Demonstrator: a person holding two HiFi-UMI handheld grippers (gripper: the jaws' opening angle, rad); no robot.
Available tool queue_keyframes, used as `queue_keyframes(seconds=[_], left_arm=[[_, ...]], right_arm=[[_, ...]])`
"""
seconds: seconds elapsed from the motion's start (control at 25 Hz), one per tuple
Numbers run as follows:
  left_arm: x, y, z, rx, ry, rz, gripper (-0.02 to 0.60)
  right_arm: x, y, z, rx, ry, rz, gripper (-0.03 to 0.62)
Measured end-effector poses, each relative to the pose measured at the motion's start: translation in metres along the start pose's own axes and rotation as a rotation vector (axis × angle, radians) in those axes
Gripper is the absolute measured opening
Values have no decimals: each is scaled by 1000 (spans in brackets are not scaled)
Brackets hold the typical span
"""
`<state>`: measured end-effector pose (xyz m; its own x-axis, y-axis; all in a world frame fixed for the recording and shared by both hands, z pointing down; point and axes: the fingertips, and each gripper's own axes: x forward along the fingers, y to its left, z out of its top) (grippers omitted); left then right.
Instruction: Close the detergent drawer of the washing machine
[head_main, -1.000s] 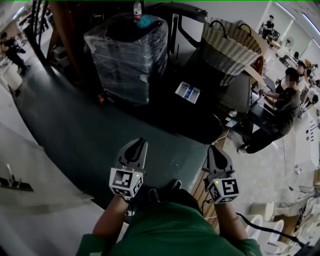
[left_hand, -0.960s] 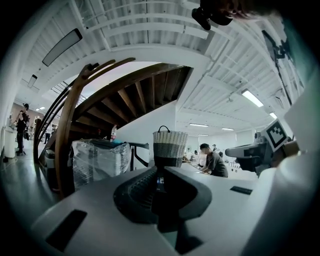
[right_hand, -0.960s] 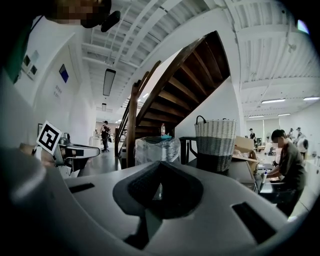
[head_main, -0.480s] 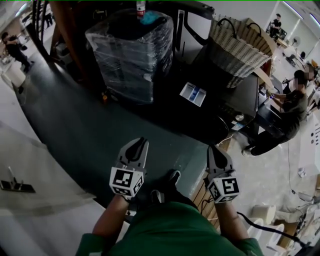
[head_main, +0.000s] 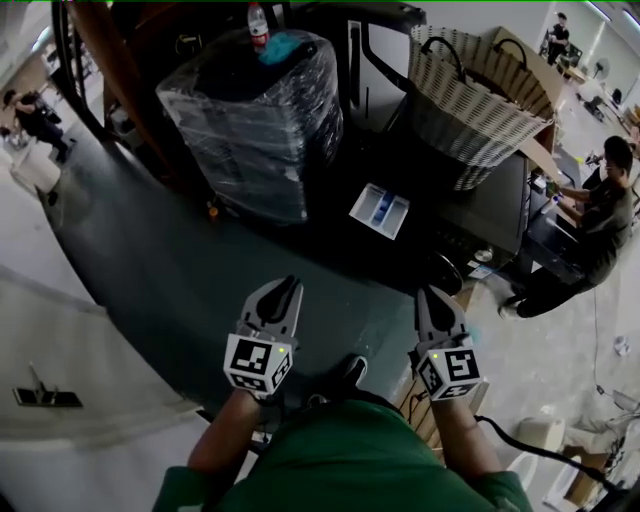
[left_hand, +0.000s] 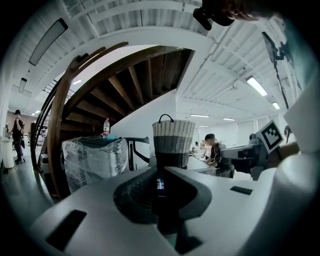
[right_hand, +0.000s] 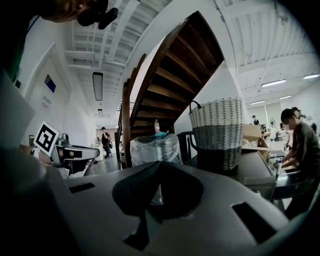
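The dark washing machine (head_main: 490, 205) stands ahead to the right with a woven basket (head_main: 478, 90) on top. Its white detergent drawer (head_main: 379, 210) with blue compartments sticks out toward me, open. My left gripper (head_main: 283, 292) and right gripper (head_main: 432, 297) are held close to my body, well short of the drawer, both shut and empty. In the left gripper view the shut left gripper (left_hand: 159, 176) points at the basket (left_hand: 173, 142), and a sliver of the blue drawer (left_hand: 159, 184) shows between its fingers. The right gripper (right_hand: 159, 170) is shut too, with the basket (right_hand: 218, 131) beyond it.
A tall stack wrapped in clear film (head_main: 255, 120) with a bottle (head_main: 258, 22) on top stands left of the machine. A wooden staircase (right_hand: 170, 75) rises behind. A person (head_main: 600, 225) works at a desk to the right. Dark floor (head_main: 170, 270) lies between me and the machine.
The view has shifted a little, so the drawer and machine sit lower and nearer in the head view. Both grippers keep their place by my body, still shut.
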<state>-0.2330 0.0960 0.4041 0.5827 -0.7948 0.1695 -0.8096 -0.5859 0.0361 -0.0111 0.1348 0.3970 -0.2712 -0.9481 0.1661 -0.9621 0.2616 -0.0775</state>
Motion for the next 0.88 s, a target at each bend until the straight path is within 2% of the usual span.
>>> queue_keyframes(seconds=[0.4, 0.68, 0.88], left_arm=[[62, -25, -7, 29, 82, -4, 54], [89, -43, 3, 46, 90, -29, 54], [108, -53, -3, 49, 98, -60, 54]], right_arm=[[24, -64, -11, 58, 15, 1, 23], [21, -94, -8, 82, 11, -34, 23], [17, -113, -13, 86, 17, -69, 23]])
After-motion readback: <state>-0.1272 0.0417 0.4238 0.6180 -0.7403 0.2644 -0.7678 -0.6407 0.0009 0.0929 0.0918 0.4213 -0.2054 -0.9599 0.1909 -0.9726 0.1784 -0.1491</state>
